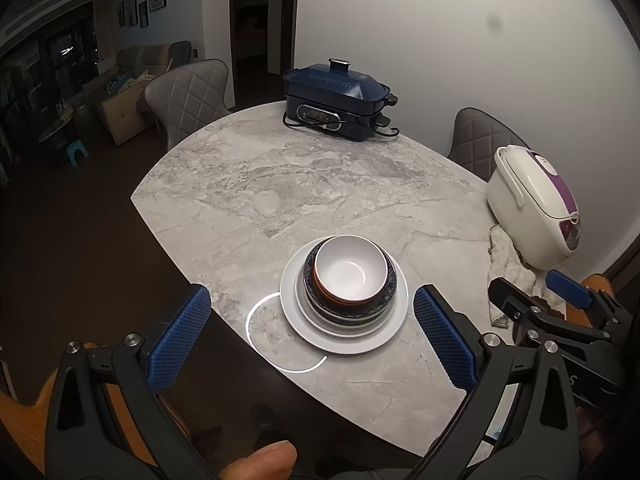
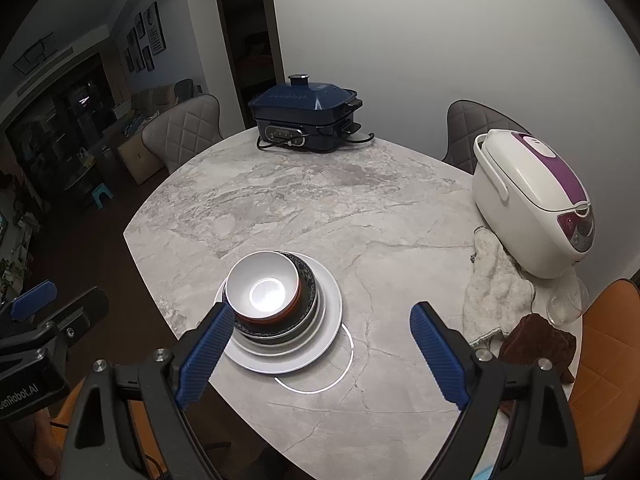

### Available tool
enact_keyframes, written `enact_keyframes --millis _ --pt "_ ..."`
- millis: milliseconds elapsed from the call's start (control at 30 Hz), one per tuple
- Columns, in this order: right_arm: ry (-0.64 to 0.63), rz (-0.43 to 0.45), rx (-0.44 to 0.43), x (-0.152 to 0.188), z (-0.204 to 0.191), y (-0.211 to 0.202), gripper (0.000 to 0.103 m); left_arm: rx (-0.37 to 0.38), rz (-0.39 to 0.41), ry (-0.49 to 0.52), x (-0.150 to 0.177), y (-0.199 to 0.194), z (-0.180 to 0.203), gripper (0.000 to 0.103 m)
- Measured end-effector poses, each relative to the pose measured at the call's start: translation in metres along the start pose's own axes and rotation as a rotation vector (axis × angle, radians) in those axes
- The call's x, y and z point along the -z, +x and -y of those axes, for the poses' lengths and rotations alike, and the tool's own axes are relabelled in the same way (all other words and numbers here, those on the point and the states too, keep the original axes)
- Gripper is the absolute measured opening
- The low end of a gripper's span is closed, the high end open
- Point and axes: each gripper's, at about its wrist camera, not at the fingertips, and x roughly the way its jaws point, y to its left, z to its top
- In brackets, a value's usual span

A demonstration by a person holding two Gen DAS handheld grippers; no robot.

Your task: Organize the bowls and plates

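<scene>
Left gripper (image 1: 312,336) low in its own view, jaws spread wide, blue pads (image 1: 178,338) apart with nothing pinched between. A thumb (image 1: 260,460) shows at bottom centre. Right gripper (image 2: 322,354) likewise wide open, nothing gripped, both angled downward. Each gripper shows in the other's view: right one at lower right, left one at lower left.

The dim room behind the left quilted grey chair (image 1: 188,96) is too dark for you to resolve. The dark patterned bowl (image 1: 348,304) shows only its rim beneath the white bowl (image 1: 348,270). The clear glass (image 2: 568,300) is half hidden behind the brown cloth (image 2: 540,340). Your thumb (image 1: 260,462) is cut off by the lower edge.
</scene>
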Motion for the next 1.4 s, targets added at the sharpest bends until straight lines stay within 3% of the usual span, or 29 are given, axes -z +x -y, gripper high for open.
enact_keyframes --millis 700,1400 --pt "-0.015 -0.033 -0.022 -0.005 0.004 0.016 0.092 0.007 -0.014 0.018 -0.010 0.018 0.013 0.102" --pt "-0.021 -0.041 0.000 -0.005 0.005 0.022 0.092 -0.027 -0.042 0.008 -0.012 0.038 -0.003 0.102"
